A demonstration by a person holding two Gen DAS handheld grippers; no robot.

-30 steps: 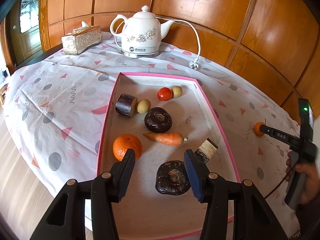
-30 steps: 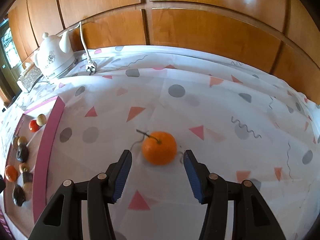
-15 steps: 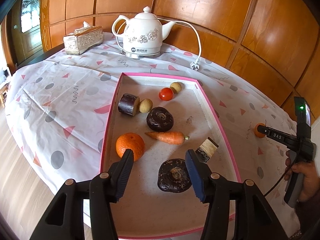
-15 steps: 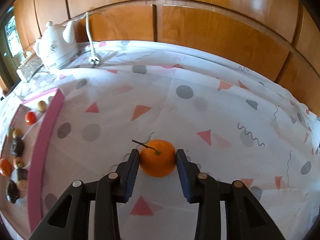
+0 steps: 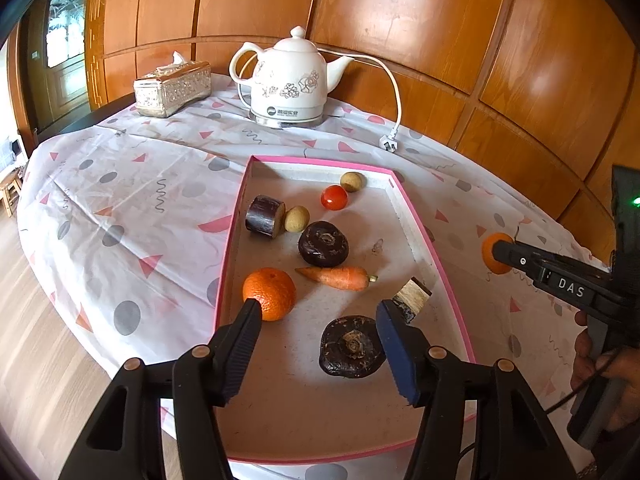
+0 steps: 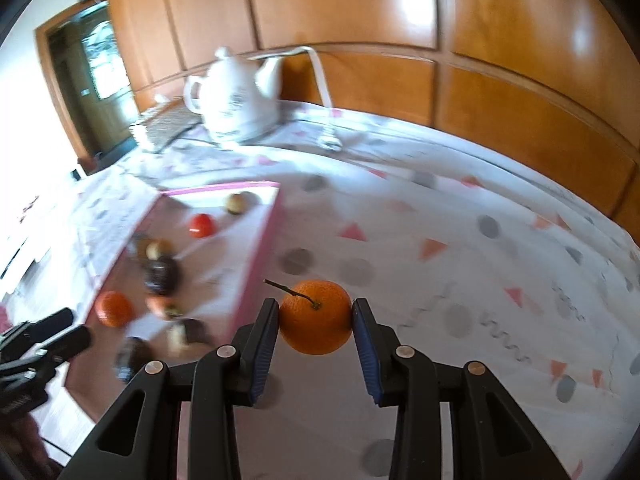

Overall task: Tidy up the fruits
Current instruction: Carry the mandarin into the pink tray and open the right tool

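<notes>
We see the desk [image 5: 132, 184] first, draped in a white cloth with pink triangles and grey dots, and on it the shallow pink-rimmed tray [image 5: 234, 240], its long side running away from us in the left wrist view.

Inside the tray the produce lies scattered. Near the left rim sits a round orange [image 5: 270, 292], bright and dimpled, with no long axis to speak of. Just beyond it a carrot [image 5: 336, 277] lies flat, its long axis crosswise, tapered tip toward the left rim and stem end toward the right. A dark round mushroom cap [image 5: 323, 244] rests behind the carrot, and a second one [image 5: 350, 347] lies near us. Farther back come a stub of aubergine [image 5: 265, 216] on its side, cut face turned right, then a small red tomato [image 5: 334, 197].

Now the left gripper [image 5: 316, 316]: its jaws are opening above the tray floor, nothing pressed between them, the left fingertip close in front of the orange.

Over to the right gripper [image 6: 316, 316]: its pads are clamped on a tangerine [image 6: 315, 316], smooth, vivid orange, with a thin dark stem slanting up and to the left. It hangs clear of the cloth, just right of the tray's right rim.
</notes>
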